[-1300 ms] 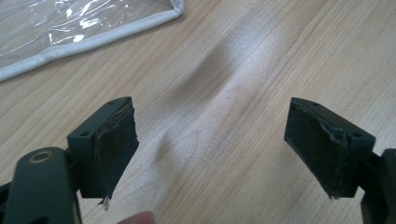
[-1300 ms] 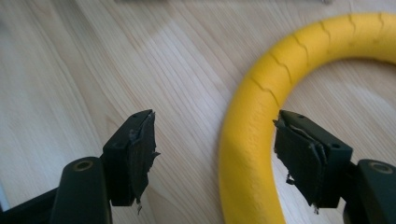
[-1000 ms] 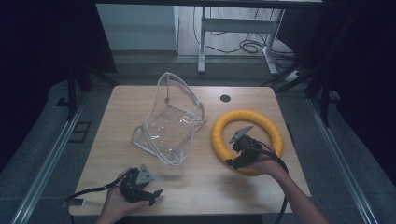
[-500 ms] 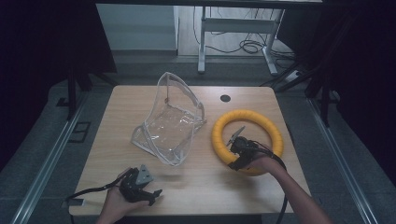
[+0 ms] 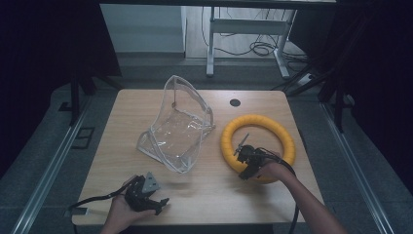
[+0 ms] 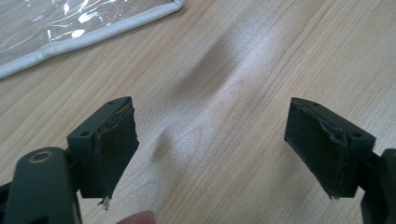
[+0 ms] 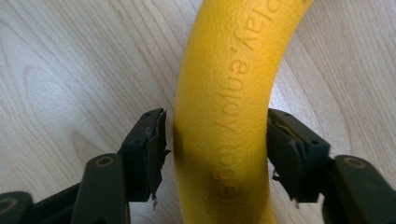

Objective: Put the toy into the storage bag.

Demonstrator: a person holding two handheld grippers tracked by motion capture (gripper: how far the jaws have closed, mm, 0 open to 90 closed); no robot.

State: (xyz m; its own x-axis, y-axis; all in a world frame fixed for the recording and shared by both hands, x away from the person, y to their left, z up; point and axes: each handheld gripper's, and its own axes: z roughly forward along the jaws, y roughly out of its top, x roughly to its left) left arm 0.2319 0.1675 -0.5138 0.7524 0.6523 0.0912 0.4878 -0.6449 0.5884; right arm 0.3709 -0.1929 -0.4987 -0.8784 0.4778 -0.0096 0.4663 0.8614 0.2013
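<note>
A yellow foam ring (image 5: 263, 120) lies flat on the right half of the wooden table (image 5: 204, 195). My right gripper (image 5: 245, 165) is down over the ring's near left arc. In the right gripper view the ring (image 7: 229, 70), with raised lettering, runs between the two jaws of my right gripper (image 7: 217, 149); a thin gap shows at the left jaw, so it stands open around the ring. A clear plastic bag (image 5: 178, 129) with white edging stands open at the table's middle. My left gripper (image 5: 158, 202) rests near the front left edge, open over bare wood (image 6: 210, 144), with the bag's edge (image 6: 70, 23) farther off.
A small black round hole (image 5: 235, 102) sits in the tabletop behind the ring. Beyond the far edge stand a white desk frame (image 5: 212, 44) and floor cables (image 5: 258, 48). Bare wood lies between the two grippers at the front.
My right gripper has dropped from above the ring's inner hole onto its near left arc, jaws now astride it. The left gripper and the bag have stayed put.
</note>
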